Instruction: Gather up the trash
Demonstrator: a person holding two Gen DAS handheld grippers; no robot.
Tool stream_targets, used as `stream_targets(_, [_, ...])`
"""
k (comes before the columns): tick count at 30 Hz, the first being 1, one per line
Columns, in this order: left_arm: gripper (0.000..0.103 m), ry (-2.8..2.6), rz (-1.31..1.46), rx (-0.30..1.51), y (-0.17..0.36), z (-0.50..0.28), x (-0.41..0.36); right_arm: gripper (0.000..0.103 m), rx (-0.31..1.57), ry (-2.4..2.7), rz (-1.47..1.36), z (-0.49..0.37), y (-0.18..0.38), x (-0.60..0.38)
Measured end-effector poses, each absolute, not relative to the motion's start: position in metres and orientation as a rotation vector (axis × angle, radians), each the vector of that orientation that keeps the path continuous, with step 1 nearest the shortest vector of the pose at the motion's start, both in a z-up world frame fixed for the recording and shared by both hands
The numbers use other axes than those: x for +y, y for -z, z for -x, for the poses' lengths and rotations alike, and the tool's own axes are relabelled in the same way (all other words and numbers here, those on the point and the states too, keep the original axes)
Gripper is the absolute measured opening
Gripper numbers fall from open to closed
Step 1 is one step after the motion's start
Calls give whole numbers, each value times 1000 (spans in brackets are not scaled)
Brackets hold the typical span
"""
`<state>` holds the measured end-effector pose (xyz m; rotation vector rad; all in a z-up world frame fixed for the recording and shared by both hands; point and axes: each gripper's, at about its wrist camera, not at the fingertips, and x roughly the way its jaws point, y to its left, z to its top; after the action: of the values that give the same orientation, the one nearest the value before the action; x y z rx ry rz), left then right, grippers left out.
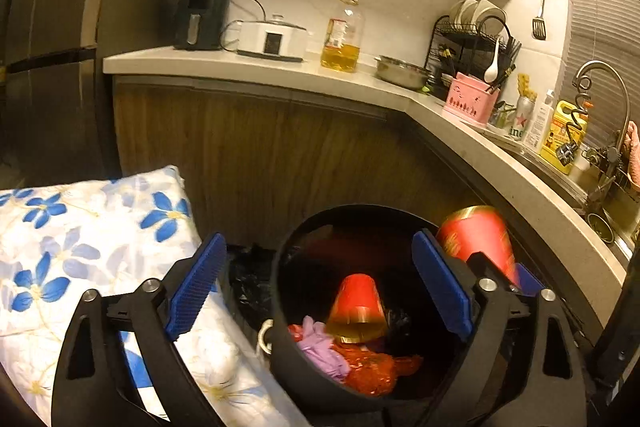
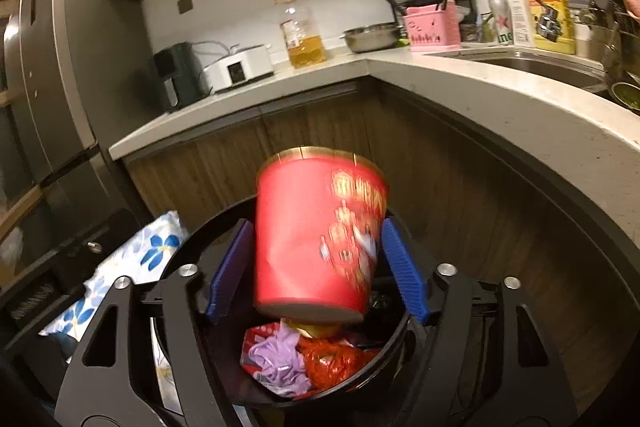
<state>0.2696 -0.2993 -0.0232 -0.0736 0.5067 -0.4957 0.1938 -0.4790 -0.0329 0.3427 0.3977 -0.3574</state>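
Note:
A black round trash bin (image 1: 280, 307) stands on the floor below the counter; its rim also shows in the right wrist view (image 2: 192, 239). Inside lie a small red cup (image 1: 356, 303), a purple glove (image 1: 320, 343) and red wrappers (image 1: 372, 367). My left gripper (image 1: 320, 287) is open and empty over the bin's left rim. A large red paper cup (image 2: 316, 235) sits between the pads of my right gripper (image 2: 316, 267), blurred; a small gap shows at each side. The same cup shows in the left wrist view (image 1: 480, 239).
A blue-flowered cushion (image 1: 80, 247) lies left of the bin. Wooden cabinet fronts (image 1: 260, 147) and an L-shaped counter (image 1: 500, 163) stand behind it, with an oil bottle (image 1: 342, 35), a steel bowl (image 1: 400, 71), a dish rack (image 1: 468, 43) and a sink (image 2: 532, 63). A fridge (image 2: 52, 67) stands left.

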Motion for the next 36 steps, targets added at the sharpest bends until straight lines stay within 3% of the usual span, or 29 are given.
stream_targets(12, [97, 268, -5, 461, 11, -231, -238, 97, 388, 456, -193, -155, 18, -443])
stream_targets(36, [97, 97, -34, 425, 3, -101, -109, 97, 427, 309, -75, -39, -14, -297])
